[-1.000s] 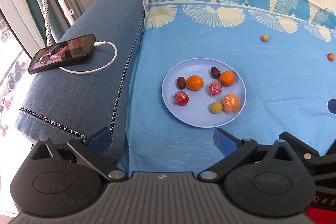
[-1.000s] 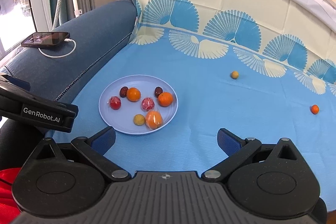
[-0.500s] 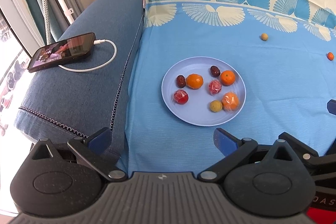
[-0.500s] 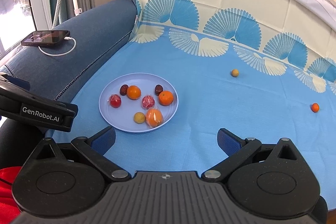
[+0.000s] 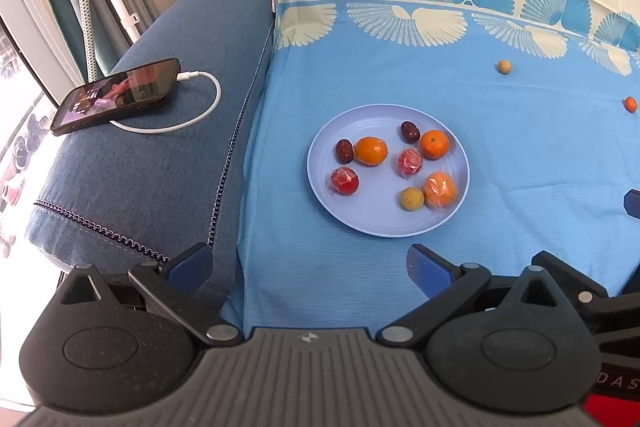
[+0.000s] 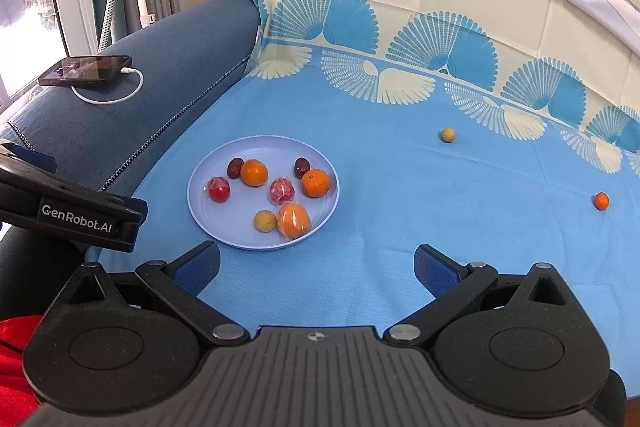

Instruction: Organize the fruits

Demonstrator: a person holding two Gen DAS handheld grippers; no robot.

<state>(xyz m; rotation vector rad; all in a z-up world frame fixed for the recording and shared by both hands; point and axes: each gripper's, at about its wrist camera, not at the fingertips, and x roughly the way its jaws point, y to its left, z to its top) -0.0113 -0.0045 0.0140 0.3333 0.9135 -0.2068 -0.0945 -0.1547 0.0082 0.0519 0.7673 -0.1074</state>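
Observation:
A pale blue plate (image 5: 372, 219) (image 6: 224, 227) lies on the blue cloth and holds several small fruits: oranges, dark dates, wrapped red ones and a yellow one. A loose yellow-brown fruit (image 5: 504, 66) (image 6: 447, 135) lies on the cloth far behind the plate. A loose small orange fruit (image 5: 630, 104) (image 6: 601, 201) lies far right. My left gripper (image 5: 308, 263) is open and empty, near and left of the plate. My right gripper (image 6: 316, 263) is open and empty, just in front of the plate's right side.
A phone (image 5: 116, 95) (image 6: 86, 70) with a white charging cable lies on the blue sofa arm at left. The left gripper's body (image 6: 72, 211) shows at the left of the right wrist view. The sofa back rises behind the cloth.
Both grippers have drifted slightly; the plate sits a little higher in both views. Both stay open and empty.

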